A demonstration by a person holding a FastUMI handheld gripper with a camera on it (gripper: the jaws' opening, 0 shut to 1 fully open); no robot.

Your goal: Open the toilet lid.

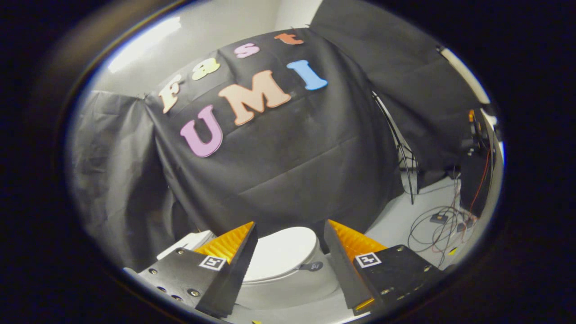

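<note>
While the gripper (290, 234) hangs above the toilet, its two orange-faced fingers (227, 245) stand wide apart and hold nothing. Between them and just beyond their tips lies the white toilet lid (279, 254), closed flat on the bowl (288, 292). Behind the toilet hangs black cloth (279, 171). Off to one side of the toilet, loose cables (438, 225) trail across the pale floor (396, 225).
</note>
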